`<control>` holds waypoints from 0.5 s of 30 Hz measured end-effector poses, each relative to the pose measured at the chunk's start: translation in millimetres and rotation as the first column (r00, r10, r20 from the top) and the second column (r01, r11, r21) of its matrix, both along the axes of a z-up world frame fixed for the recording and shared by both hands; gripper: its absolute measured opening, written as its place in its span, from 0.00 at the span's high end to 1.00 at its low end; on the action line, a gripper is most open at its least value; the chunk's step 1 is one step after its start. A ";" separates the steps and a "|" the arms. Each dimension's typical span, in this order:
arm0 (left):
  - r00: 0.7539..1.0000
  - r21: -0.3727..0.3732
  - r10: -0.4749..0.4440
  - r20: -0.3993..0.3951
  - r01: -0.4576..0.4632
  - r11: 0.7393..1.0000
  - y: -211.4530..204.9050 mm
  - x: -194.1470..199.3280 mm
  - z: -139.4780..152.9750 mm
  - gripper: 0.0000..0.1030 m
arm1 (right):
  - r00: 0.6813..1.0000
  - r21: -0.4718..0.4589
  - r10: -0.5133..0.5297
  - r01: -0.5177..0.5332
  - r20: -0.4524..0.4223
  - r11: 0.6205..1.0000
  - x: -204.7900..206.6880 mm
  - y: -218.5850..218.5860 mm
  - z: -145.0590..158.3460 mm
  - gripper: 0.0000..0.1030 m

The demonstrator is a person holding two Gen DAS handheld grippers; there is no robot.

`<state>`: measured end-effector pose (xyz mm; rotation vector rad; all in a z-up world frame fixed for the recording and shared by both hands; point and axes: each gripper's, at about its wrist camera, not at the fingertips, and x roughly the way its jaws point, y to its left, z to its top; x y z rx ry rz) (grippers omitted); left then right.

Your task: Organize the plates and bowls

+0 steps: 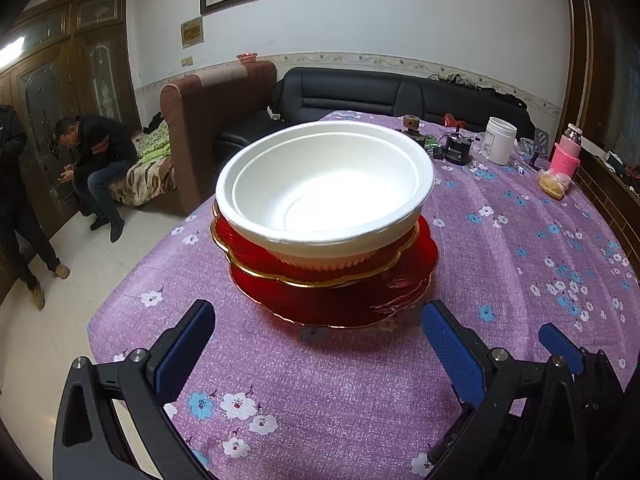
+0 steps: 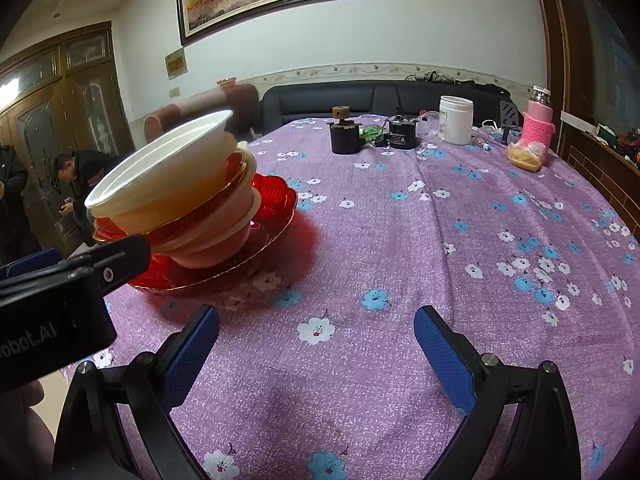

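The left wrist view looks straight at the stack (image 1: 324,224) near the left edge of the tabletop (image 1: 500,272): white bowls (image 1: 324,184) nested on red plates (image 1: 336,296), apparently gathered into one pile, with the left gripper (image 1: 316,344) just short of it, fingers apart and empty. The right wrist view alone shows the side: bowls and plates alternate, and the top bowl (image 2: 160,176) tilts. The right gripper (image 2: 316,344) hovers beside the stack, fingers apart over bare cloth.

left tool (image 1: 318,326) open | white bowl (image 1: 324,184) atop red plates (image 1: 340,296)
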<state>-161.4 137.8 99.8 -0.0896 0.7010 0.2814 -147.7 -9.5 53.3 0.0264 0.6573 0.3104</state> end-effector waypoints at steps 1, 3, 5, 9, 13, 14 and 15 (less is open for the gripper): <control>1.000 -0.002 0.000 -0.006 0.000 1.000 0.3 0.8 -1.4 0.00 | 1.000 0.000 0.000 0.000 0.000 1.000 0.0 0.4 0.3 0.03; 1.000 -0.009 -0.004 -0.016 0.004 1.000 0.4 2.5 -4.1 0.00 | 1.000 -0.002 0.001 -0.001 -0.004 1.000 0.2 0.8 -0.3 0.03; 1.000 -0.016 -0.007 -0.026 0.007 1.000 0.7 3.8 -6.3 0.00 | 1.000 -0.002 0.000 0.000 -0.006 1.000 -0.1 1.1 -0.4 0.03; 0.999 -0.028 -0.012 -0.033 0.011 1.000 1.8 4.3 -8.3 0.00 | 1.000 -0.001 0.000 0.000 -0.008 1.000 0.1 0.7 -0.1 0.03; 0.999 -0.039 -0.016 -0.039 0.015 0.999 2.8 3.6 -10.1 0.00 | 1.000 -0.005 0.001 -0.001 -0.010 1.000 -0.1 0.9 -0.5 0.03; 0.999 -0.041 -0.017 -0.040 0.016 0.999 3.0 3.0 -10.4 0.00 | 1.000 -0.007 0.002 -0.002 -0.010 1.000 -0.4 0.9 -0.6 0.03; 0.999 -0.043 -0.018 -0.041 0.016 0.999 3.1 2.8 -10.8 0.00 | 1.000 -0.008 0.002 -0.002 -0.010 1.000 -0.6 1.7 -0.6 0.03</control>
